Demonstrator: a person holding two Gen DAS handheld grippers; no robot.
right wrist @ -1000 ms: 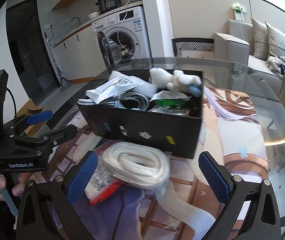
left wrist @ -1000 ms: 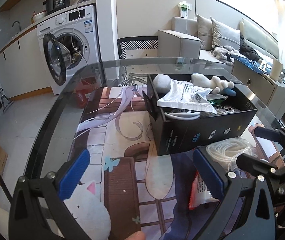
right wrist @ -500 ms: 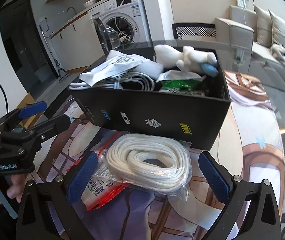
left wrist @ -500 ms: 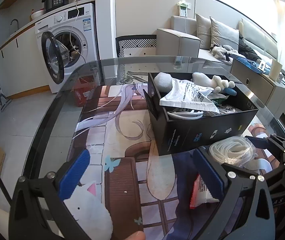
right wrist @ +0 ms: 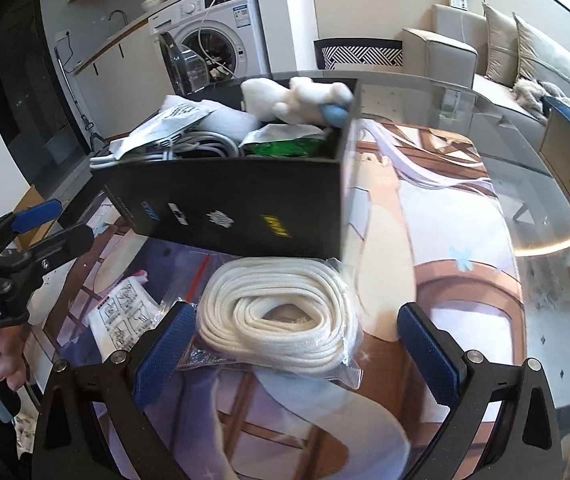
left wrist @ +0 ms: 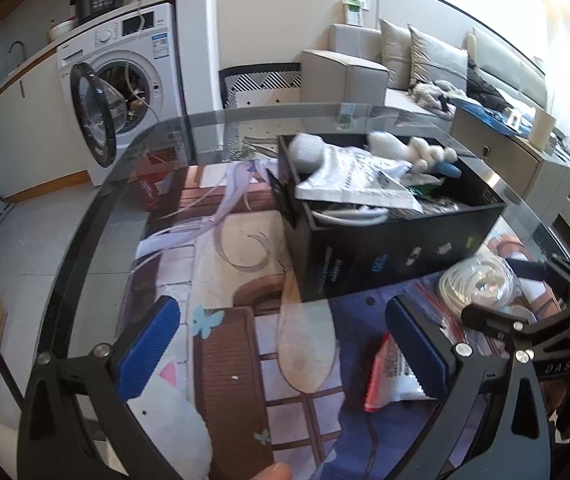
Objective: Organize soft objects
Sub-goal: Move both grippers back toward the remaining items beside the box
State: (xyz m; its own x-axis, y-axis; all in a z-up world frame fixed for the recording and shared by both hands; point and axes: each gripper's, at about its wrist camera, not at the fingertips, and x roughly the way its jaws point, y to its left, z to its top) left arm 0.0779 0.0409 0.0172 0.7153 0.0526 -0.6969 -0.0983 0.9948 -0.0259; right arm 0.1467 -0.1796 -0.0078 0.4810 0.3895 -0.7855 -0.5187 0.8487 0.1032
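Note:
A black box (right wrist: 245,208) (left wrist: 385,252) stands on the picture mat, stuffed with a white plush (right wrist: 297,98) (left wrist: 409,148), white packets, grey cables and a green pouch. In front of it lies a bagged coil of white rope (right wrist: 281,320) (left wrist: 481,280). My right gripper (right wrist: 297,356) is open, its blue pads on either side of the near end of the coil. A red-edged zip bag (left wrist: 393,372) (right wrist: 125,316) lies to the coil's left. My left gripper (left wrist: 285,340) is open over the mat, with a white cat plush (left wrist: 169,420) by its left finger.
The glass table (left wrist: 97,220) curves away at left and far side; its right rim (right wrist: 557,208) shows in the right wrist view. A washing machine (left wrist: 125,92) with its door open, a patterned chair (left wrist: 261,84) and a sofa (left wrist: 405,68) stand beyond.
My right gripper has moved forward and down, so the rope coil now sits between its pads. The left gripper has shifted only slightly.

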